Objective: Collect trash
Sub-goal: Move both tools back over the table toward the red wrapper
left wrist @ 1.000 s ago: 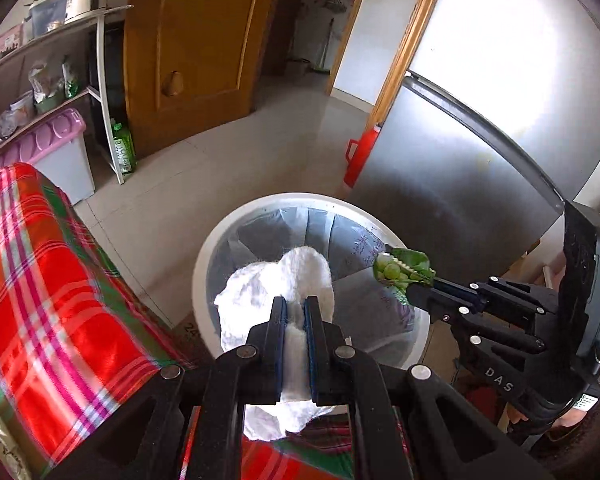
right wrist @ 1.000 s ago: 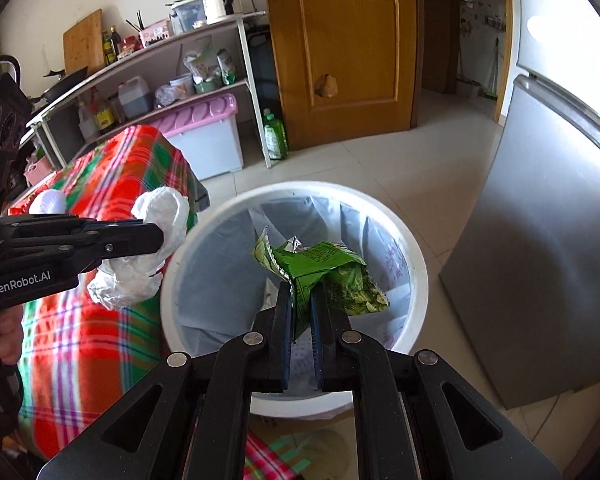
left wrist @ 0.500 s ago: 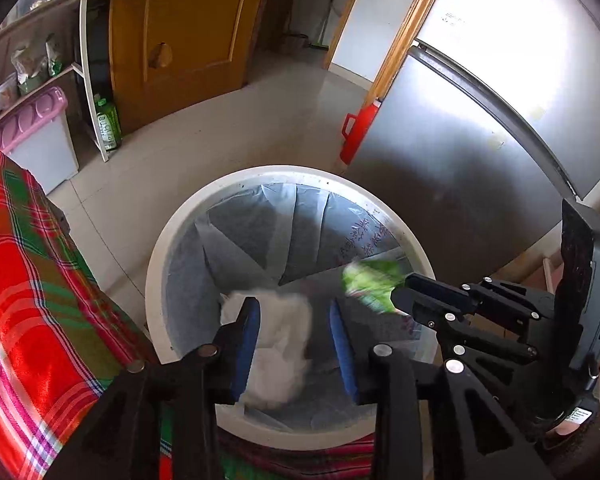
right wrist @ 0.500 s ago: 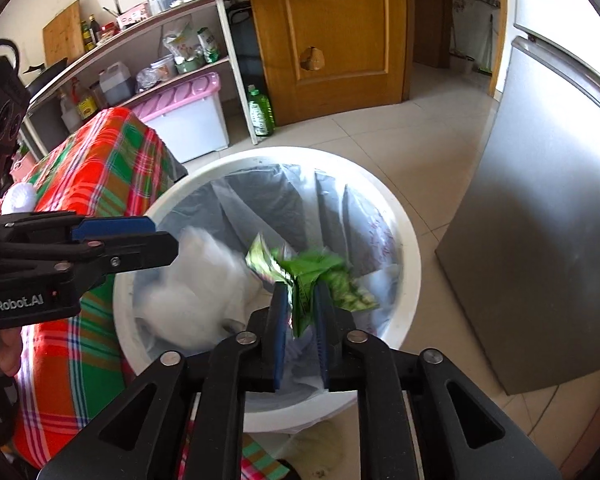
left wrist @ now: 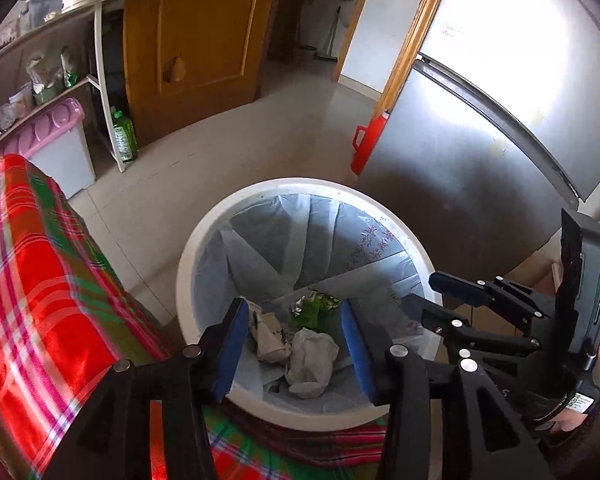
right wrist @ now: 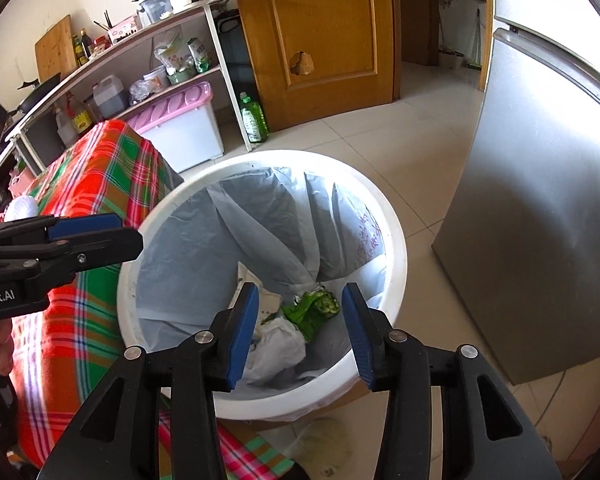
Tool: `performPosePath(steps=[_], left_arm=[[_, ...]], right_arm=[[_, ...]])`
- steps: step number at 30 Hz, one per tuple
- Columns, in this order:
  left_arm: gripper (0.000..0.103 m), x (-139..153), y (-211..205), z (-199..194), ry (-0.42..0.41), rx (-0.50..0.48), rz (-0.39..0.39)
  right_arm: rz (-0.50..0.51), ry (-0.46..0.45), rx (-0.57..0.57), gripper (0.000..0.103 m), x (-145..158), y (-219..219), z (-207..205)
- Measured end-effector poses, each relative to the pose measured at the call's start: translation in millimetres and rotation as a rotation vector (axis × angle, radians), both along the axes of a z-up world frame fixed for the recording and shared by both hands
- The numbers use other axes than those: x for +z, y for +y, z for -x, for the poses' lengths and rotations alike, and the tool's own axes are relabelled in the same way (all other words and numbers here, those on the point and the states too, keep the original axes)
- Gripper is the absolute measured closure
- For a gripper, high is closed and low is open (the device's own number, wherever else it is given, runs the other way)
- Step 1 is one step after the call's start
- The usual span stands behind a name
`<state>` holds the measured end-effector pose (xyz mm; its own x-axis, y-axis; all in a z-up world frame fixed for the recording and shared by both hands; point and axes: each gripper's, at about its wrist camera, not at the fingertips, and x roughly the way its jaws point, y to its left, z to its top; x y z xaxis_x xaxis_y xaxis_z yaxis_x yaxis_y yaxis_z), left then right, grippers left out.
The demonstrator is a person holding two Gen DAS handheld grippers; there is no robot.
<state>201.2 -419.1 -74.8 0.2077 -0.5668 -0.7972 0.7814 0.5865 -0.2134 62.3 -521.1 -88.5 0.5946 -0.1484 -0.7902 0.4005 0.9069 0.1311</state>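
both grippers hang above the white trash bin (right wrist: pixel 396 248), pointing down into it. the left gripper (left wrist: pixel 294 344) is released and its jaws are opening, with nothing between the blue pads; the right gripper (right wrist: pixel 300 330) is likewise released and opening, also empty. the trash lies at the bottom of the bin on the grey liner bag (right wrist: pixel 260 216): a crumpled white tissue (left wrist: pixel 310 360), a green snack wrapper (right wrist: pixel 312 312) on its far side, and a brownish scrap of paper (left wrist: pixel 270 340) touching the tissue on its left. all 3 pieces sit inside the liner, well below the rim

the main risk from here seems to be the 2 grippers themselves: in the left wrist view the right one stands just beside the left, so pulling both back together could knock the fingers against each other. the liner looks loose and folded, so a fingertip dipped too low could snag it and drag it off the rim. the bin stands just beside the cloth-covered table (right wrist: pixel 100 168), whose red plaid cloth hangs at the near left of the rim, so a careless swing toward that side could catch the cloth or nudge the bin. a small white object (right wrist: pixel 20 206) on the table may be more trash, but it is too small to tell
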Motion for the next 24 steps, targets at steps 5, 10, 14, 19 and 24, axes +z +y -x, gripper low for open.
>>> performPosePath(steps=[5, 10, 14, 19, 24], left_arm=[[0.054, 11, 22, -1, -0.008, 0.040, 0.020], [0.054, 26, 57, 3, -0.066, 0.098, 0.036], [0.051, 39, 94, 1, -0.083, 0.151, 0.072], [0.047, 51, 146, 0, -0.121, 0.239, 0.089], [0.047, 62, 197, 2, -0.160, 0.308, 0.088]], right_arm=[[0.032, -0.021, 0.000, 0.059, 14, 14, 6], [0.031, -0.067, 0.014, 0.059, 32, 32, 6], [0.034, -0.106, 0.052, 0.059, 47, 55, 1], [0.036, -0.147, 0.124, 0.059, 61, 92, -11], [0.023, -0.169, 0.197, 0.059, 65, 129, -28]])
